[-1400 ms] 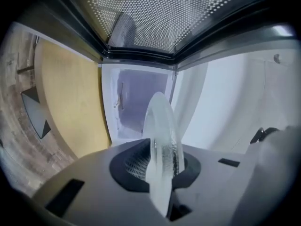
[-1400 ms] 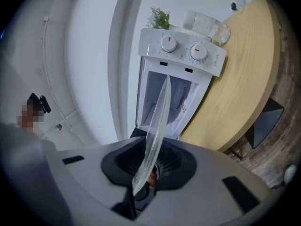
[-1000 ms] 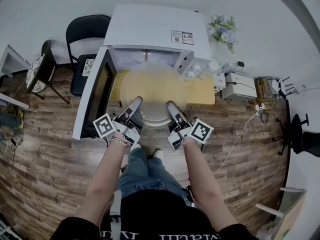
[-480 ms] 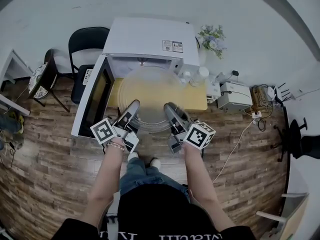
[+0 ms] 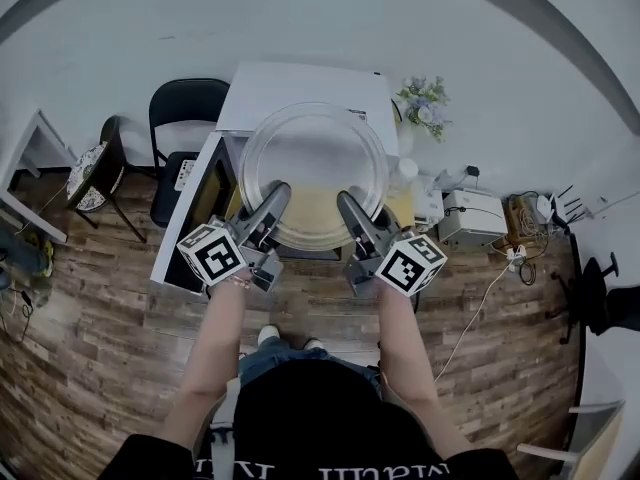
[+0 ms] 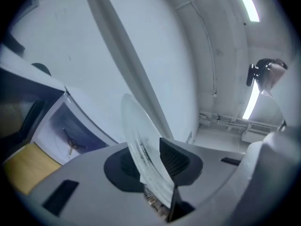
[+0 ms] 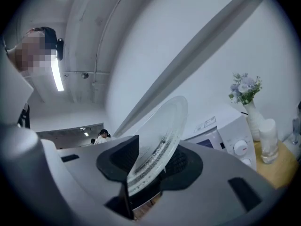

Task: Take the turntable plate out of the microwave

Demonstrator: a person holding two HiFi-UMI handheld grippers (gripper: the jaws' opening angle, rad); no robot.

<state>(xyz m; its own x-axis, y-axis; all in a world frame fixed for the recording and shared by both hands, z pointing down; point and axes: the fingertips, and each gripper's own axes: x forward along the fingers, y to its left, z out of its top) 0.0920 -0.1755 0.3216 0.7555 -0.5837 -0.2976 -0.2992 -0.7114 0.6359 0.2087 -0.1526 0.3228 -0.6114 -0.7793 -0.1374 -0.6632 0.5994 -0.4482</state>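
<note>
Clear glossy glass turntable plate [image 5: 313, 163], smooth white microwave [image 5: 300, 80], wood-plank floor [image 5: 90, 348]

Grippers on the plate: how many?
2. The left gripper holds the turntable plate at its near left rim, the right gripper at its near right rim. Their jaws are opening, rim between them.

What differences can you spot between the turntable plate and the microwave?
The turntable plate is round, clear glass; the microwave is a white box. The turntable plate is up in the air, its near rim between the opening jaws of the left gripper and right gripper; the microwave stands on the table with its door open. The turntable plate is thin and flat; the microwave is bulky.
</note>
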